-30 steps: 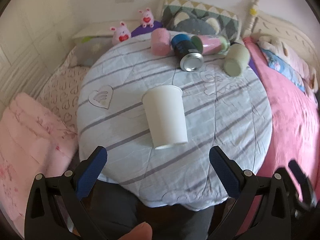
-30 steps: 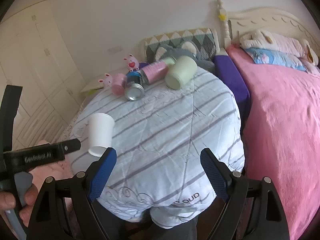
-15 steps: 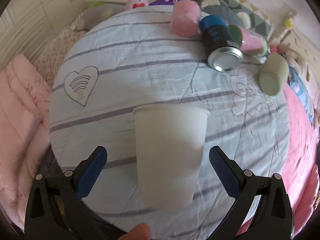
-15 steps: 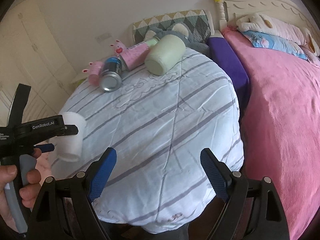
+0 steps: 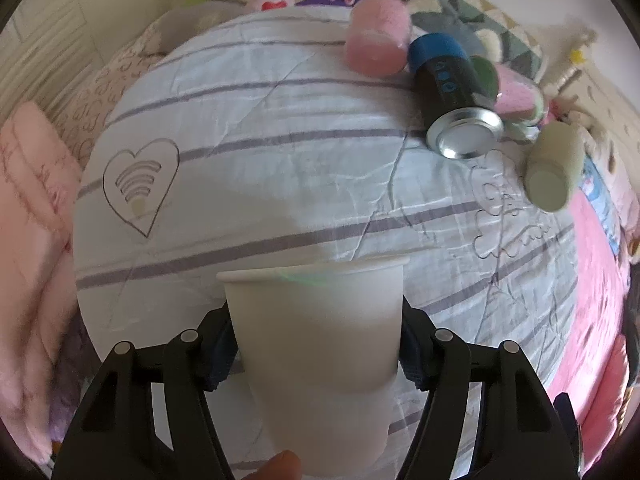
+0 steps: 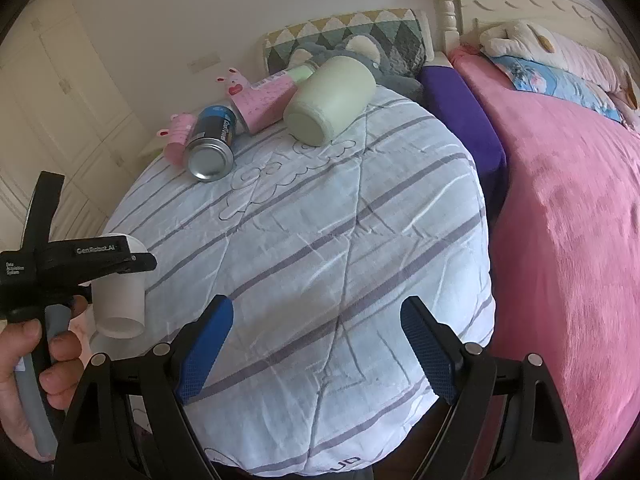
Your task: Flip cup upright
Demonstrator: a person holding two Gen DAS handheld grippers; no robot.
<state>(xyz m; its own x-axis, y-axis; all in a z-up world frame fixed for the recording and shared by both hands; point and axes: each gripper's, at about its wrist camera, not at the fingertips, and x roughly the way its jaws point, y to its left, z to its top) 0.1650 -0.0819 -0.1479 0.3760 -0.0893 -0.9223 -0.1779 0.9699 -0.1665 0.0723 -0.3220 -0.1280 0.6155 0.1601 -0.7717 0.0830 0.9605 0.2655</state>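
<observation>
Two grippers are in the pictures. The left gripper (image 5: 316, 344) has its jaws closed on the white paper cup (image 5: 320, 344), low in the middle of the left wrist view; both fingers press the cup's sides. In the right wrist view the same cup (image 6: 120, 304) is at the left edge, above the rim of the striped cloth (image 6: 320, 240), with its wider rim pointing down. The right gripper (image 6: 316, 344) is at the bottom of its frame with jaws wide apart and nothing between them. Four other containers lie on their sides at the far part of the cloth: a pink cup (image 5: 376, 40), a blue can (image 5: 452, 92), a pink bottle (image 6: 266, 100) and a pale green cup (image 6: 332, 100).
</observation>
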